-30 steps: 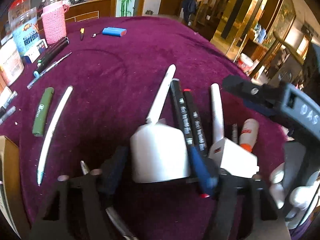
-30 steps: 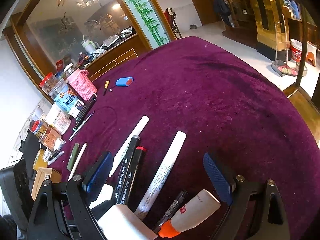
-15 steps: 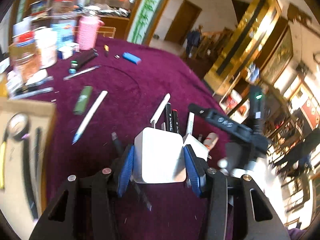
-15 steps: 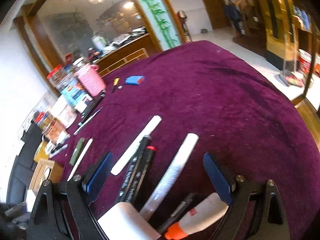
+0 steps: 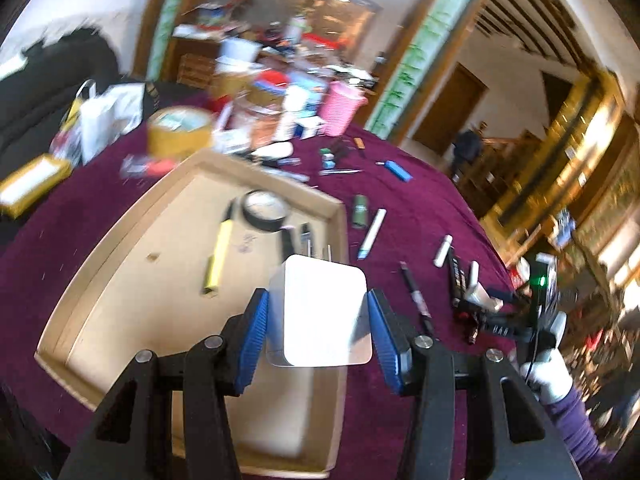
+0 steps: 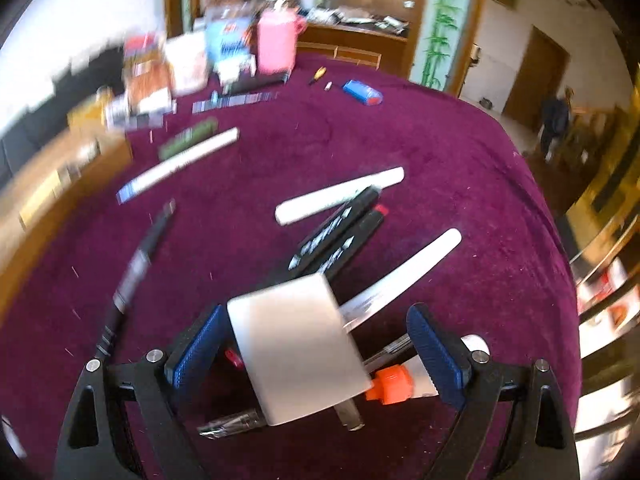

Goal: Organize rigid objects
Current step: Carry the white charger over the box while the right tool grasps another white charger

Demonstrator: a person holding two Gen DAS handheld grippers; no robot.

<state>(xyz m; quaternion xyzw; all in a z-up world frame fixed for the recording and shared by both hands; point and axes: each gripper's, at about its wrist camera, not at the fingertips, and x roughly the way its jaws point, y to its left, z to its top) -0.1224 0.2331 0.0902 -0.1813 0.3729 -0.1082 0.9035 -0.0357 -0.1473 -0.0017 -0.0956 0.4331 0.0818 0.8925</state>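
**White box in your left jaws above the cardboard tray; right jaws closing around a second box**

Your left gripper has its blue pads pinching a white box on both sides. The box hangs over the near right corner of the shallow cardboard tray, which sits on the purple tabletop. Inside the tray you can see a yellow marker, a black ring-shaped item and a few dark pens near the right wall.

To the right of the tray, on the cloth, lie a green marker, a white pen with a blue tip and a dark pen. Farther right, your right hand in a white glove holds the other gripper low over a cluster of markers.

In the right wrist view, your right gripper is closing its jaws, with a second white box between them. The left pad looks close against the box's side, while the right pad stands clear of it. That box rests on the tabletop among a white marker, two black markers, another white marker and an orange-capped tube. A dark pen lies to the left. The frames are blurred, so fine labels cannot be read.
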